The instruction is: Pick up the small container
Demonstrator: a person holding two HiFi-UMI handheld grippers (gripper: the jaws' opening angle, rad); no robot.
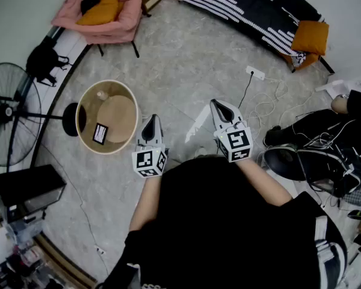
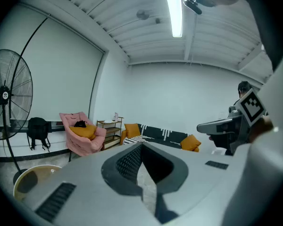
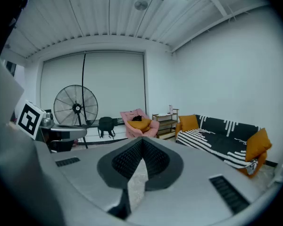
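The small container (image 1: 101, 95) is a pale little object standing on the round wooden table (image 1: 84, 110) to my left; in the left gripper view it shows as a tiny pale shape (image 2: 52, 172) on the table top (image 2: 30, 180). My left gripper (image 1: 150, 121) hangs in the air to the right of the table, apart from it, jaws shut with nothing between them (image 2: 141, 147). My right gripper (image 1: 216, 104) is held further right over the floor, also shut and empty (image 3: 142, 140). Both point out across the room.
On the table lie a round wooden disc (image 1: 118, 118) and a black card (image 1: 100, 133). A standing fan (image 1: 9, 113), a black bag (image 1: 45, 59), a pink armchair (image 1: 102, 11), a striped sofa (image 1: 246, 5), floor cables (image 1: 265, 101) and a seated person (image 1: 331, 143) surround me.
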